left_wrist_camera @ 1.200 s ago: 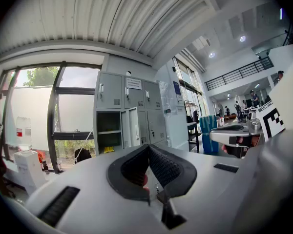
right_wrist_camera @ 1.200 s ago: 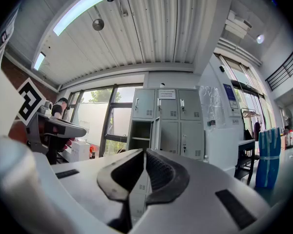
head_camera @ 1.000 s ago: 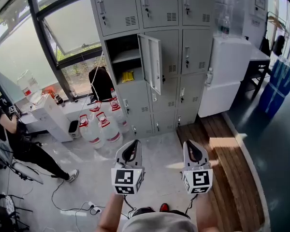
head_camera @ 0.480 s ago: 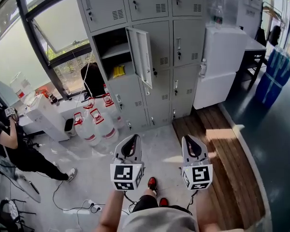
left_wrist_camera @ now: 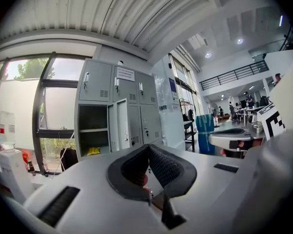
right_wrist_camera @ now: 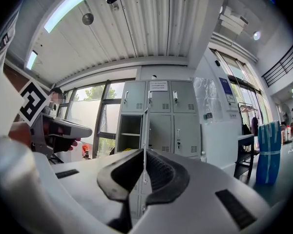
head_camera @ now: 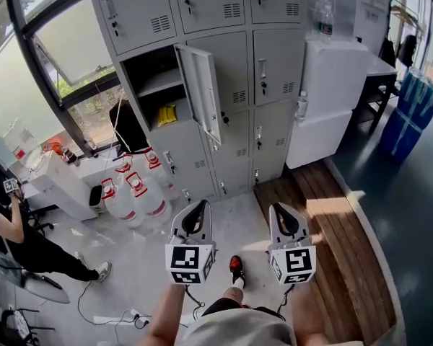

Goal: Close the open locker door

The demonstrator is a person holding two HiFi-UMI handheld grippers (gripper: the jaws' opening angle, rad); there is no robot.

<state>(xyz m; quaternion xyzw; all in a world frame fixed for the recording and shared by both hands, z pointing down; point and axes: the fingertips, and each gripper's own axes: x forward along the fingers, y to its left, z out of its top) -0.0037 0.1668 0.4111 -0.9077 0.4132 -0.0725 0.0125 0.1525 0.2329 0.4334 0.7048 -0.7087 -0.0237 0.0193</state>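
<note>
The grey locker bank stands ahead across the floor. One door hangs open toward me, hinged on its right side. Its compartment holds a shelf and a yellow item. My left gripper and right gripper are held side by side at waist height, well short of the lockers, both shut with nothing in them. In the left gripper view the open door shows past the closed jaw tips. In the right gripper view the door appears nearly edge-on above the tips.
Large water jugs and a black chair sit left of the lockers. A white cabinet stands to the right, blue bins beyond it. A person crouches at far left; cables lie on the floor.
The lockers have shifted left and grown slightly larger in the head view as the person steps forward. A red-shoed foot has come forward. Both grippers stay shut and level.
</note>
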